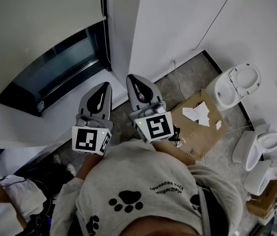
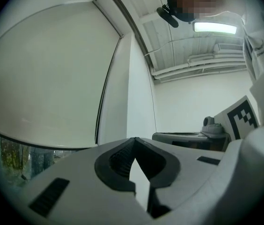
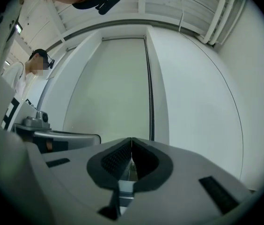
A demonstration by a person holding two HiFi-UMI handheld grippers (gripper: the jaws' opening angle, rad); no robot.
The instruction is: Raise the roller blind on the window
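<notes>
While the roller blind (image 1: 35,28) hangs down over nearly all of the window (image 1: 55,70) at the left of the head view, only a dark strip of glass shows under its bottom edge, so the raising looks hardly begun, if at all. The blind lies as a flat sheet. Its bottom edge runs across the opening, slanting from lower left to upper right in the head view, and the sheet would have to roll upward from there.

Next comes the left gripper (image 1: 108,84), nose toward the window, its jaws pressed tip to tip with nothing between them. That suits a tool merely being carried up to the work. Its own view looks across the blind's face.

Just beside the blind's right edge a thin dark cord (image 1: 105,33) hangs straight down, its long axis upright and parallel to that edge. It is probably the pull for the roller, though no view shows where it attaches.

To the right of it, the right gripper (image 1: 130,76) is held alongside its partner, jaws likewise closed on nothing. Its own view faces the cord almost squarely, so it seems the likelier one to take hold, and it would need to open first.

Farther right, flattened cardboard (image 1: 197,127) and several toilets (image 1: 236,85) lie well apart from the window.
</notes>
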